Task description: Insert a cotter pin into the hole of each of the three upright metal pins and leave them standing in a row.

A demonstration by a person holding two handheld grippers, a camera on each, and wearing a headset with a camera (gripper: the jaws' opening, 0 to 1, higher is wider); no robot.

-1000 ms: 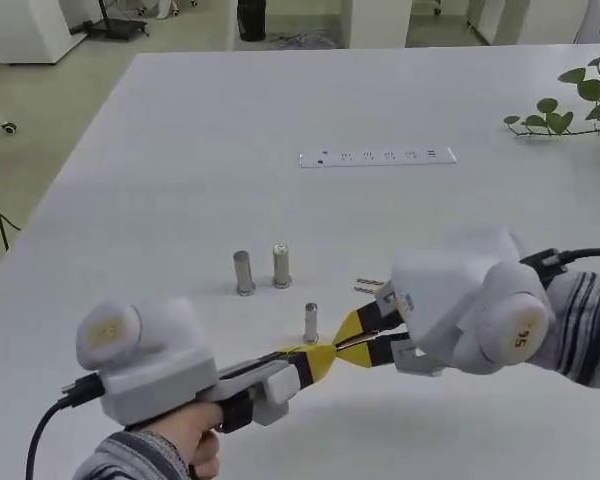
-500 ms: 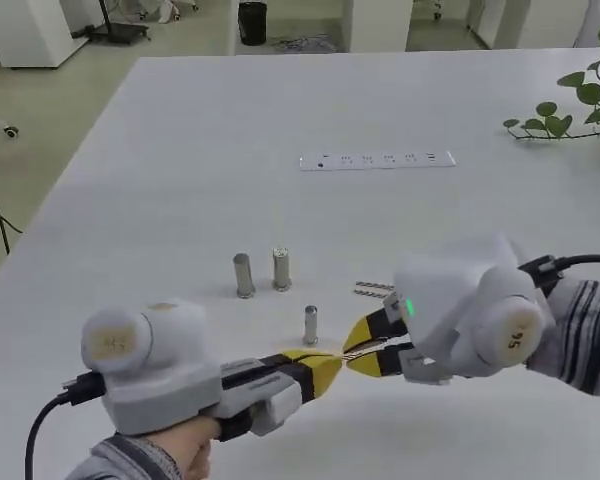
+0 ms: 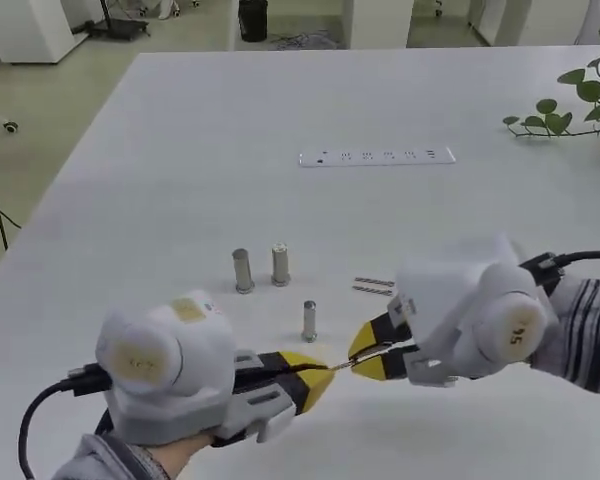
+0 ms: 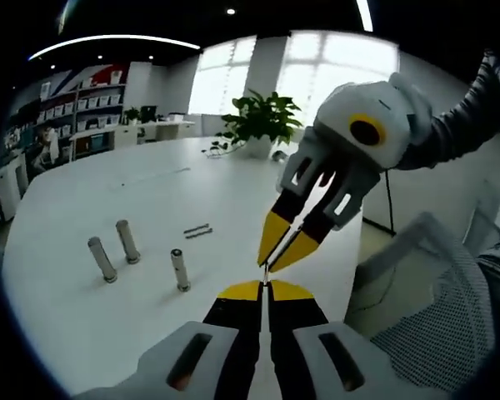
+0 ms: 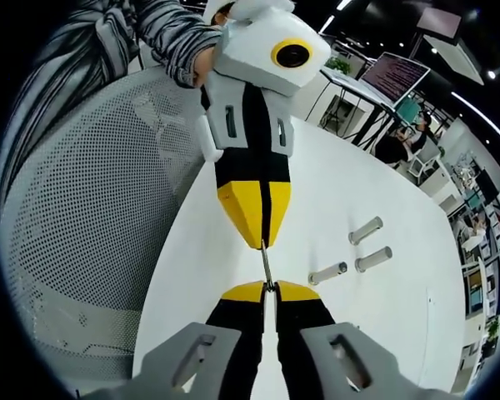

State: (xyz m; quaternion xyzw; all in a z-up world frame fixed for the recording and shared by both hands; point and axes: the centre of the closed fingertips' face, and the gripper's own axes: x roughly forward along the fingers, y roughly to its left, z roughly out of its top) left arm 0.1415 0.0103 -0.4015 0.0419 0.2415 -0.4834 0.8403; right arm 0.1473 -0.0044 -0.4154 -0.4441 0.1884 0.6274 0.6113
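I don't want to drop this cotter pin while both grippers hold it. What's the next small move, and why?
Probably open the right gripper's jaws, leaving the cotter pin with the left gripper. Both pinch it tip to tip above the table, so it can't go into the near metal pin until one lets go.

Three metal pins [image 3: 243, 271] [image 3: 280, 265] [image 3: 309, 321] standing mid-bench. Two cotter pins [image 3: 374, 282] [image 3: 372, 291] lying beside them, one more cotter pin [image 3: 342, 366] being pinched by two grippers: left gripper [image 3: 323, 369], right gripper [image 3: 358, 361]. One power strip [image 3: 377, 157], one plant [image 3: 580, 100] sitting toward far edge.
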